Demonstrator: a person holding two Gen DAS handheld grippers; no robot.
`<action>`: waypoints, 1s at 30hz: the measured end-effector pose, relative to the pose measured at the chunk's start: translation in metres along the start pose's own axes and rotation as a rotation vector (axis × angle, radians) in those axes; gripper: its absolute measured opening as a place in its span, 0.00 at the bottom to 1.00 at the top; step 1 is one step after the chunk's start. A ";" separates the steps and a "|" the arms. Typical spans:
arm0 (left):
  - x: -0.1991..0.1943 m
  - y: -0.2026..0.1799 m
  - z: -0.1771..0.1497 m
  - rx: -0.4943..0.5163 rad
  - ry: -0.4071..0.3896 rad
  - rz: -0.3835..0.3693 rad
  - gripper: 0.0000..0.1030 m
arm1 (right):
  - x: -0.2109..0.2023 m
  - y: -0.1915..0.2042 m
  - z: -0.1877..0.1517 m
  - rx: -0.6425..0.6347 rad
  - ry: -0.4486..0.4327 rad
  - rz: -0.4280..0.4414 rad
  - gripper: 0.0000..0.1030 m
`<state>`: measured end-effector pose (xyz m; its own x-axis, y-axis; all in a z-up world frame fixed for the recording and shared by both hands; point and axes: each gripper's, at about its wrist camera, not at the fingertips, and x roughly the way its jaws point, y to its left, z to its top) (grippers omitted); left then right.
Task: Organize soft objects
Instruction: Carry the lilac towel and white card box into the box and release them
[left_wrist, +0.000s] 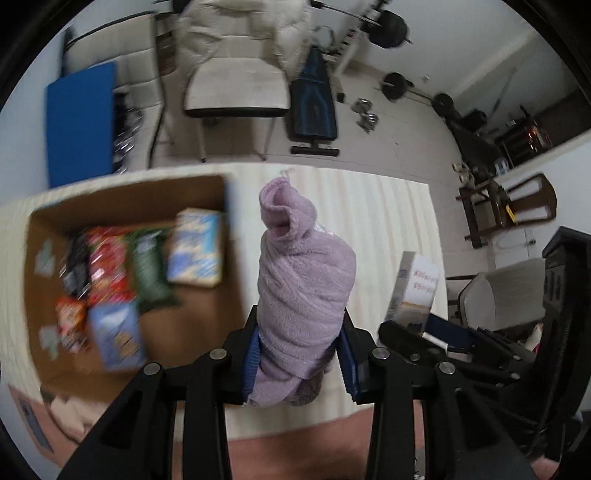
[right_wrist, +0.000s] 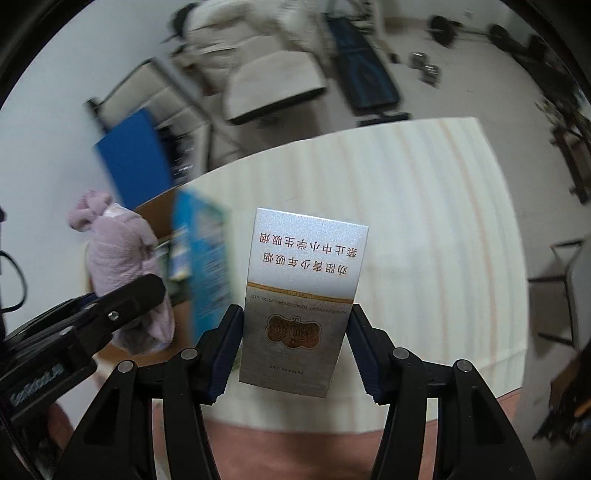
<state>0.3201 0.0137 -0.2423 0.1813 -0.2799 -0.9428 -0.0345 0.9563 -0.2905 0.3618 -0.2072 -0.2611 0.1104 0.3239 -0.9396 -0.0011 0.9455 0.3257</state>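
Observation:
My left gripper (left_wrist: 299, 354) is shut on a rolled lilac towel (left_wrist: 303, 291) and holds it above the cream table (left_wrist: 388, 206), just right of an open cardboard box (left_wrist: 122, 206). The towel also shows in the right wrist view (right_wrist: 122, 258). My right gripper (right_wrist: 295, 354) is shut on a silver cigarette carton (right_wrist: 303, 295), held upright above the table (right_wrist: 424, 221). The carton also shows in the left wrist view (left_wrist: 415, 288), to the right of the towel.
The cardboard box holds several snack packets (left_wrist: 110, 266) and small boxes (left_wrist: 195, 247). Beyond the table stand a cream chair (left_wrist: 236, 81), a blue board (left_wrist: 79, 122), a weight bench (left_wrist: 314, 110) and barbell weights (left_wrist: 391, 26).

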 end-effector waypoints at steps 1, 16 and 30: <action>-0.008 0.019 -0.006 -0.032 0.012 -0.006 0.33 | -0.004 0.015 -0.006 -0.023 0.000 0.015 0.58; 0.086 0.166 -0.033 -0.370 0.304 -0.118 0.33 | 0.102 0.171 -0.053 -0.242 0.158 -0.073 0.58; 0.098 0.164 -0.025 -0.337 0.332 -0.051 0.34 | 0.152 0.169 -0.059 -0.246 0.254 -0.202 0.60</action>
<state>0.3077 0.1409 -0.3862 -0.1311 -0.3903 -0.9113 -0.3608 0.8750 -0.3229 0.3197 0.0041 -0.3554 -0.1160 0.0999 -0.9882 -0.2455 0.9612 0.1260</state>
